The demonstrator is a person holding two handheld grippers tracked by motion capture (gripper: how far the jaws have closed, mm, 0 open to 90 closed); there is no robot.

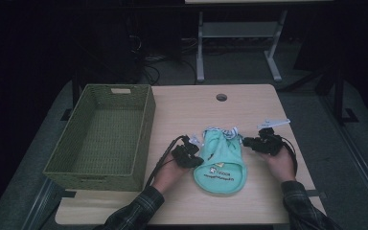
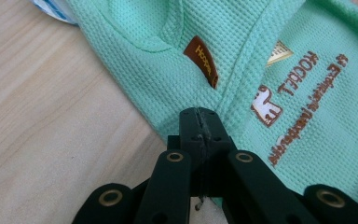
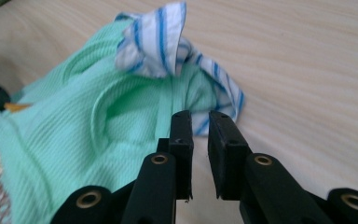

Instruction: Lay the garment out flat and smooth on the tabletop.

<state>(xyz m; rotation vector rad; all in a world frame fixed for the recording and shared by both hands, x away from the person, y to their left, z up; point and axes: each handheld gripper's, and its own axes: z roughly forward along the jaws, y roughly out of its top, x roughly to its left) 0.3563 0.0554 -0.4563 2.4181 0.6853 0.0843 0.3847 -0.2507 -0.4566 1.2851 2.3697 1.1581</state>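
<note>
Mint waffle-knit garment [image 1: 220,163] flat on table [image 1: 249,103], brown print and tag, striped collar [image 3: 168,42] at far end. Left gripper [image 2: 199,116] pinched on its edge; right gripper [image 3: 200,123] slightly apart.

Light wooden table [image 1: 249,103], green woven basket [image 1: 103,134], mint garment [image 1: 220,163]

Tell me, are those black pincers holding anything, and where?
The left gripper pinches the mint-green garment at its side edge. The right gripper holds nothing, jaws slightly apart.

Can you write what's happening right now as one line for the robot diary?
left gripper: shut on mint-green waffle-knit garment | right gripper: open at its blue-striped white collar | olive woven basket: left, empty
</note>
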